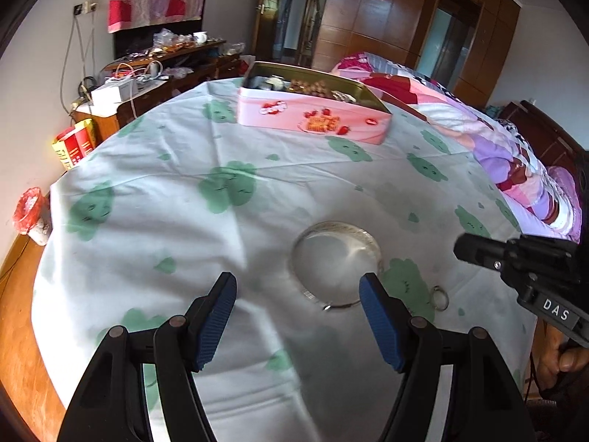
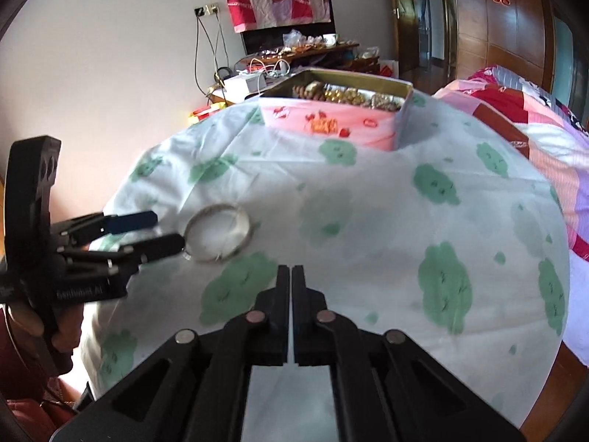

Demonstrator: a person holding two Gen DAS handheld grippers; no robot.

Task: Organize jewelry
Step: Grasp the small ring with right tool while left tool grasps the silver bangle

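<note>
Counter (image 1: 176,228): draped in a pale cloth printed with green cloud shapes, creased along fold lines; wooden edge visible under the cloth at the left side.

Tin box (image 1: 313,118): pink, rectangular, lid off, strawberry and biscuit print on its side; set at the far edge of the counter. Filled with beads and other jewelry, gold and brown tones; single pieces too small to tell apart.

Bangle (image 1: 337,263): silver, thin, lying flat on the cloth toward the near edge, well apart from the tin box. Small ring (image 1: 440,296): metal, flat on the cloth just beside the bangle, toward the right edge.

Left claw (image 1: 298,313): standing wide, blue pads facing each other, nothing between them; tips just at the near side of the bangle, touching or not cannot be told.

Right claw (image 2: 292,276): closed tight, pads together, holding nothing; over bare cloth, off to the bangle's right.

Room: white wall behind the far edge with a socket and hanging cables; cluttered wooden sideboard (image 1: 162,70) with a dark screen and red-and-pink cloth above it. Bed (image 1: 497,136) along the right edge with patchwork quilt in pink, red and purple. Brown wardrobe (image 1: 386,11) with a red paper cutout on one door. Red-lined bin (image 1: 31,213) on the floor at the left.
</note>
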